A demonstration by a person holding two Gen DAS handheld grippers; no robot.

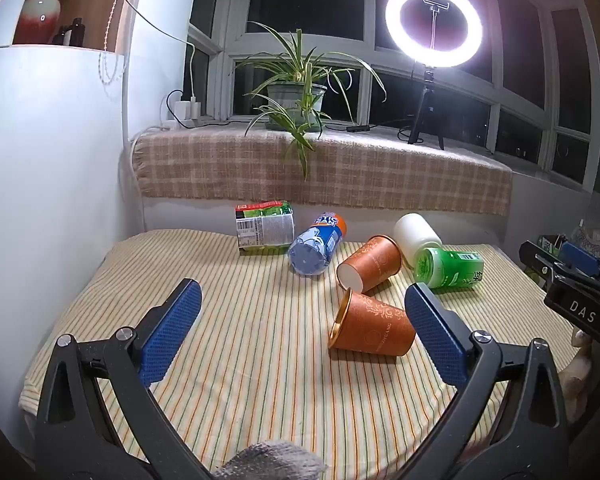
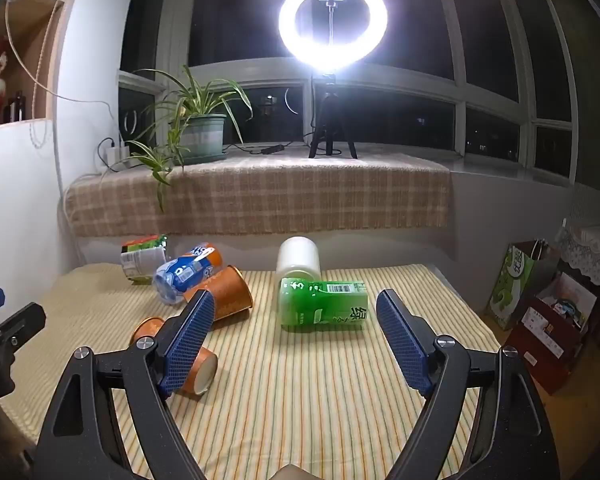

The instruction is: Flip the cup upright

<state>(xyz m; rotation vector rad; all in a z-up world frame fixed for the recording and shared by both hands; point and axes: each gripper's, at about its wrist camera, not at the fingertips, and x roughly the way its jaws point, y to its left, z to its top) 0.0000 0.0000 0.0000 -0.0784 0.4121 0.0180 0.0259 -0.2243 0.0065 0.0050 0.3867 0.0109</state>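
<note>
Left gripper: you hold it low over the striped cloth with its jaws spread wide and nothing between them; that width looks chosen to take a cup's body side-on.
Near orange cup: it lies on its side just inside your left gripper's right-hand pad, gold rim facing left and base toward that pad; whether pad and cup touch, you cannot tell from here.
Far orange cup: also tipped over, white base facing you, lying close behind the near one and just beside the green cup.
Right gripper: its jaws are released too, empty, aimed at the green cup, which rests on its side against the white cup.
Other clutter: 1 blue-and-orange cup and 1 green-labelled container lie toppled at the back, well apart from either gripper.
Task stage: no cup stands upright; judged from this, you are still lining up the 1st grasp.
Risk: a rolling paper cup may squirt away or crush if you close off-centre.
</note>
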